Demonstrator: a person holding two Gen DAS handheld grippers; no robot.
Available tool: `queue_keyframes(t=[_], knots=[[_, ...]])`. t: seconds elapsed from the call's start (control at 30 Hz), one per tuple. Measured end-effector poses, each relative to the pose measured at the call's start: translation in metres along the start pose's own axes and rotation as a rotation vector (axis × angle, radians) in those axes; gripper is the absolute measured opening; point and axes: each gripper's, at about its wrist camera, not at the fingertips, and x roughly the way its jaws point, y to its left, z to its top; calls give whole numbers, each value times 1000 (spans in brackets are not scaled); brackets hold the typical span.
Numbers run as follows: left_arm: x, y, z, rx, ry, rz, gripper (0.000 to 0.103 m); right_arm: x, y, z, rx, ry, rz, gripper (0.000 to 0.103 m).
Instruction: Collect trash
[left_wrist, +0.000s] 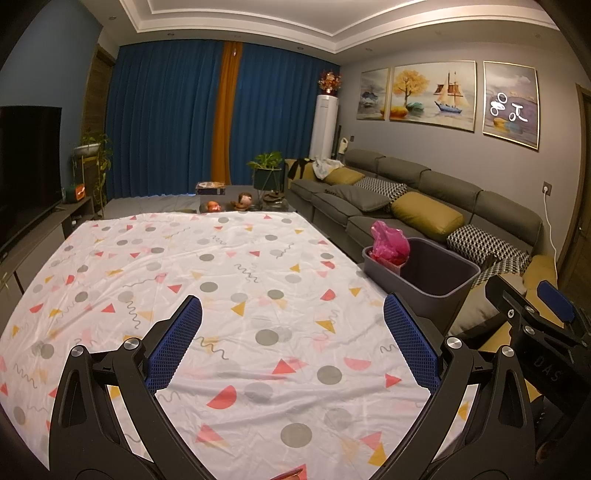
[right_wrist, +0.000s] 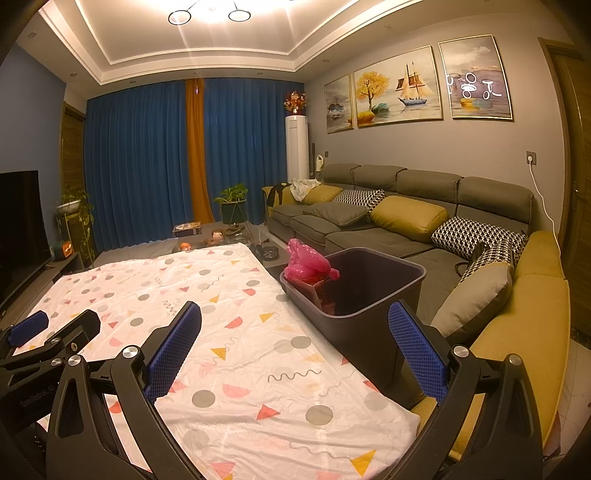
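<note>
already the pink bag (right_wrist: 308, 264) is seen in the gray bin (right_wrist: 413, 275) beside the table (left_wrist: 221, 295). no other trash is seen on the cloth. both the left gripper (left_wrist: 291, 336) and right gripper (right_wrist: 295, 343) are held wide apart, with nothing gripped.

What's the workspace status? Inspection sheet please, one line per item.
Surface: patterned cloth covers the table, wrinkled, no loose trash seen on it.
Job's things: grey bin at the table's right edge, pink plastic bag bunched at its far rim.
Clutter: small items and a box beyond the cloth's far end.
Grippers: left tool open, empty; right tool open, empty.
Cables: white cable from the wall socket down behind the sofa.
Surroundings: TV, blue curtains.
</note>
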Motion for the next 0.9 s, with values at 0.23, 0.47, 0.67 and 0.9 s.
queue_keyframes(t=[0.23, 0.47, 0.67, 0.9], knots=[[-1, 1, 0, -3, 0, 0, 97, -1, 0, -1, 3, 1, 2, 98], [-2, 2, 0, -2, 0, 2, 97, 0, -2, -2, 4, 4, 1, 97], [-3, 1, 0, -2, 0, 2, 97, -1, -3, -2, 5, 4, 3, 98], [-3, 2, 0, -3, 0, 1, 97, -1, -3, -2, 6, 2, 2, 98]])
